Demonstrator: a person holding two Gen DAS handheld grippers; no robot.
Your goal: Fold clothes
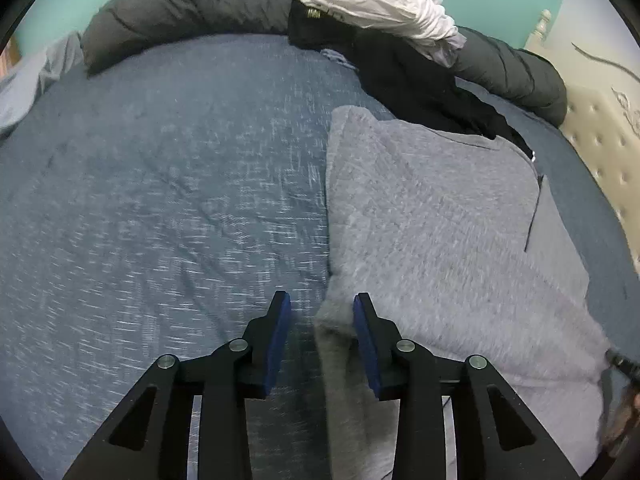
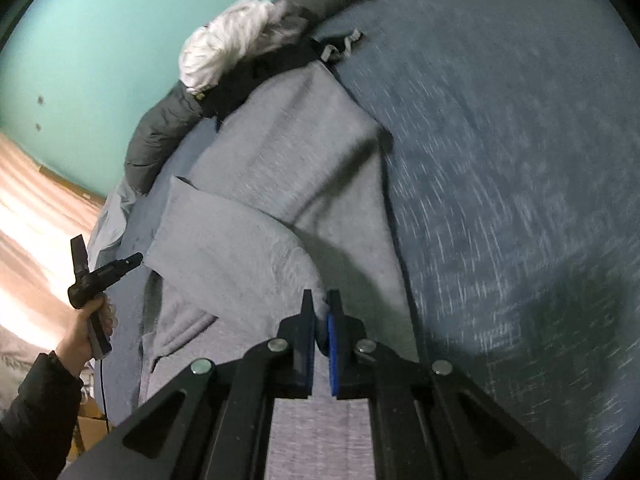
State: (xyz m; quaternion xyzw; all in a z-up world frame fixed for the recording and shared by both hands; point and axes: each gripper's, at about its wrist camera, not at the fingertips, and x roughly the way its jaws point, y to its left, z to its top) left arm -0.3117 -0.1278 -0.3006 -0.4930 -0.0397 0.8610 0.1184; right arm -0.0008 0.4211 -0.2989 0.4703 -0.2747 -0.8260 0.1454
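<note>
No readable text, labels or numbers anywhere.

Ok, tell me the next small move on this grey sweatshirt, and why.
Probably carry the right gripper, shut on a raised flap of the grey sweatshirt, across the body and lay it flat. The left gripper is open at the near edge and could pin that side.

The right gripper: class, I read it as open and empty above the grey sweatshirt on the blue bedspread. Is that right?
Not quite. The right gripper is shut on a fold of the grey sweatshirt, as the right wrist view shows. The blue bedspread part is correct.
</note>
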